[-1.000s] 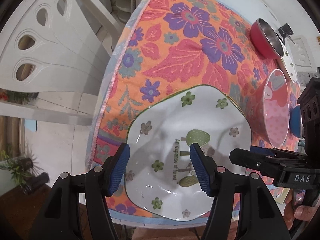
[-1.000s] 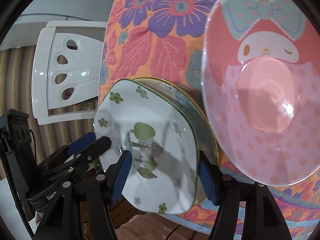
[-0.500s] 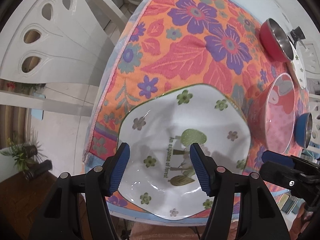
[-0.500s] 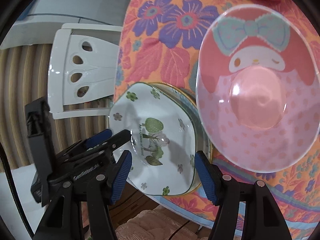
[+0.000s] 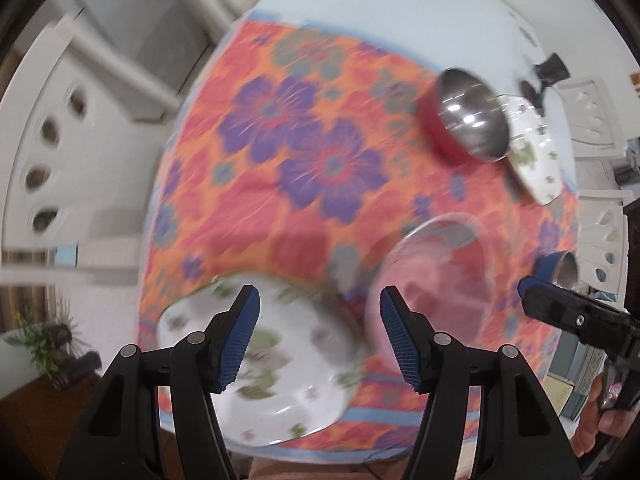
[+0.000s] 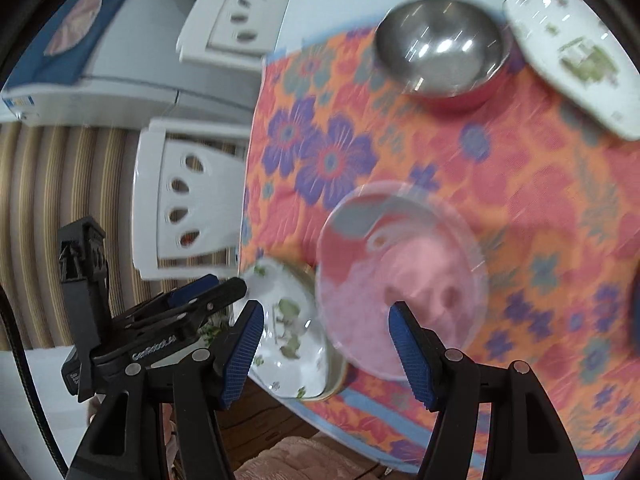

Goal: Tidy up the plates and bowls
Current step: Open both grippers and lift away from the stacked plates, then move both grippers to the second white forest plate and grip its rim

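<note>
**Both hand-held grippers empty above the desk**

The left hand-held gripper points down over the near edge of the desk, its blue pads parted with nothing between them. Below it sits the white flower-print plate, on top of another plate whose yellow-green rim shows along its right side in the right wrist view. This stack lies at the near corner of the floral cloth.

The right hand-held gripper is also parted at a middling width and holds nothing. Under it, just beside the plate stack, stands the pink cartoon bowl.

Farther back on the cloth are a red bowl with a steel inside and, touching or just beside it, a second white flower-print plate. A blue bowl shows at the right edge, partly hidden by the right gripper.

A white plastic chair stands beside the desk. Both views are blurred.
</note>
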The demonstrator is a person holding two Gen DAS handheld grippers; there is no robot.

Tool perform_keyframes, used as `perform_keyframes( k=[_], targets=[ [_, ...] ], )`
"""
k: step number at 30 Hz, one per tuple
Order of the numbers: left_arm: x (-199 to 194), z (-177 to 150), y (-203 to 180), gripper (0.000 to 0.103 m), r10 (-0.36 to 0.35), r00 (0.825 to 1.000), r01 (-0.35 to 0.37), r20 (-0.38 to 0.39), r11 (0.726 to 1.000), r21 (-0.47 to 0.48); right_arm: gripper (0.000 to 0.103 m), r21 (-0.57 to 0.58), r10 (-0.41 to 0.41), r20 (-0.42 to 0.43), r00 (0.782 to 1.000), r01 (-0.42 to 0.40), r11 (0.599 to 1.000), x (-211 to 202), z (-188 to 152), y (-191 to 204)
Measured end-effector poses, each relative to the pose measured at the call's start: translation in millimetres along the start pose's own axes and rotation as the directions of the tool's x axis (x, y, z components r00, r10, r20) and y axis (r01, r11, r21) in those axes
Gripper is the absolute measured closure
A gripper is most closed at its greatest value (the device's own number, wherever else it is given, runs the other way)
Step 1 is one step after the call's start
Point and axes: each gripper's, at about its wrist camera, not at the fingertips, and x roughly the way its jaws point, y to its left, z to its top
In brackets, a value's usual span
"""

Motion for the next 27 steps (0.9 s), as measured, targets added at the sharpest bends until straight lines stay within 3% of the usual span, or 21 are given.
perform_keyframes(
  k=[9,16,21,27],
  targets=[
    [-2.4,85.9,-131.0,0.042,-0.048,0.998,0.043,0.042,0.993,0.108,0.039,0.111,0.042,0.179,0.983,-0.062,0.992,-92.5,66.4,-86.3],
    [24.4,143.1,-233.8,0.042,-0.091,0.995,0.078,0.049,0.972,0.222,0.039,0.274,0.057,0.278,0.959,-0.136,0.952,-123.3,89.5,-177.3],
    [62.9,166.4,-273.8,0.042,-0.051,0.998,0.044,0.019,0.961,0.274,0.039,0.394,0.020,0.334,0.942,-0.158,0.905,-133.5,94.2,-239.1],
    [115.7,180.5,-289.5,0.042,-0.003,0.998,0.018,-0.055,0.962,0.274,0.039,0.432,-0.001,0.389,0.921,-0.181,0.884,-138.7,98.8,-278.7]
  ],
)
